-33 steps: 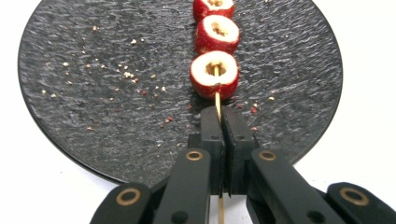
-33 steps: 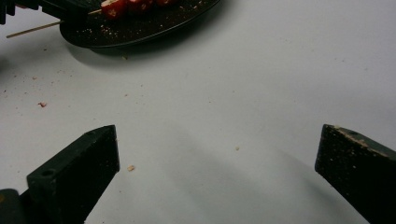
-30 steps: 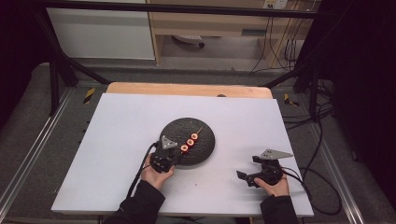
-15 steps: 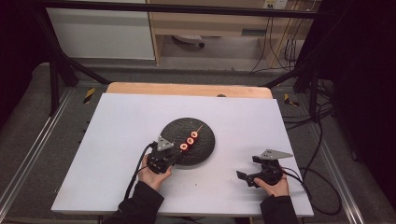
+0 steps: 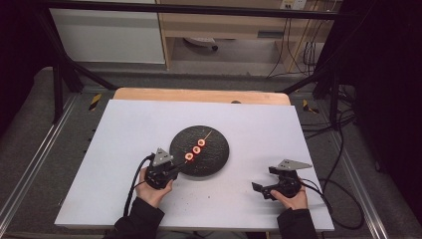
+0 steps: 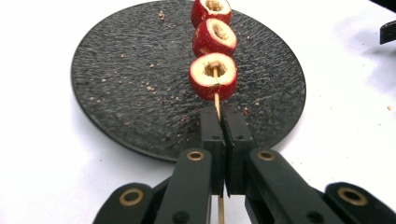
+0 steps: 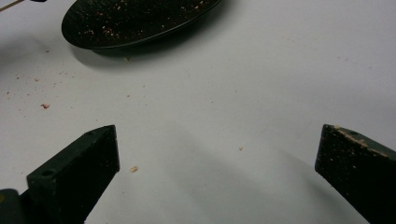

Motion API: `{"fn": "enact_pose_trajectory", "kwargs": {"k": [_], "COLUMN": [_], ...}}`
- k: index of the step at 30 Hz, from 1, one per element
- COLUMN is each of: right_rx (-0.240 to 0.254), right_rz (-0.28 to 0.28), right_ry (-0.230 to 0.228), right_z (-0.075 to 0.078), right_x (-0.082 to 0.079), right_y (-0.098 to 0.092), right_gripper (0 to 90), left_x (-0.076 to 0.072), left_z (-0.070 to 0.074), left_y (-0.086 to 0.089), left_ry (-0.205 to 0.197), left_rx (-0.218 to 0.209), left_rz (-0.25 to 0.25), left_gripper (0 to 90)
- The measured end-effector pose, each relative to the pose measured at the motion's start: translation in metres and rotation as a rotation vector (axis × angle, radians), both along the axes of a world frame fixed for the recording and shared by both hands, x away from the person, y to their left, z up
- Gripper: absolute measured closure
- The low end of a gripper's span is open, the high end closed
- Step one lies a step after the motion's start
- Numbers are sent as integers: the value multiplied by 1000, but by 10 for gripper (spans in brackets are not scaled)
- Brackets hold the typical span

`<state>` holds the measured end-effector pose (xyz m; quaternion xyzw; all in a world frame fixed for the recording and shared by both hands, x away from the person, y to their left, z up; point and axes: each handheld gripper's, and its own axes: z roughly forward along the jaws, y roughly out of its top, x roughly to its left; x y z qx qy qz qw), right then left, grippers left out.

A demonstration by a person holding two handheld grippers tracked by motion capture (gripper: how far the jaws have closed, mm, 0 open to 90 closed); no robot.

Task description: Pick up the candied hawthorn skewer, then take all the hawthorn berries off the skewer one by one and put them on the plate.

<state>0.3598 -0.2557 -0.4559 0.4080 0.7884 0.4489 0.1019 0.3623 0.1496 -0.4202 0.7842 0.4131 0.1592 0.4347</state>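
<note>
Left hand-held gripper (image 6: 219, 119) clamped on thin wooden skewer (image 6: 216, 100) of three red fruit rings (image 6: 213, 77), above round black plate (image 6: 116, 93) to catch crumbs.

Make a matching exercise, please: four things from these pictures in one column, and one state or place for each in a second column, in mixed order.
Things:
1. left gripper
2. right gripper
3. black plate
4. red fruit pieces

States or places:
A. threaded on the wooden skewer
B. jaws wide apart, nothing between them
C. lies on the white table, strewn with crumbs
D. jaws shut on the skewer

Pairs: 1-D, 2-B, 3-C, 4-A
</note>
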Motion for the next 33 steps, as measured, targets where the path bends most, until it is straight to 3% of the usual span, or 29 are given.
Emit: {"fn": "enact_pose_trajectory", "kwargs": {"k": [14, 20, 23, 33], "right_rx": [16, 28, 31, 47], "right_rz": [1, 12, 13, 32], "right_ry": [-2, -5, -4, 0], "right_z": [1, 2, 2, 4], "right_x": [0, 0, -1, -2], "right_y": [4, 8, 10, 24], "right_gripper": [6, 6, 6, 5], "left_x": [-24, -32, -34, -41], "left_z": [-5, -8, -9, -11], "left_y": [39, 53, 57, 60], "left_ry": [-41, -39, -36, -53], "left_rx": [-28, -52, -70, -72], "left_rz": [-11, -13, -21, -47], "left_gripper": [884, 884, 884, 884]}}
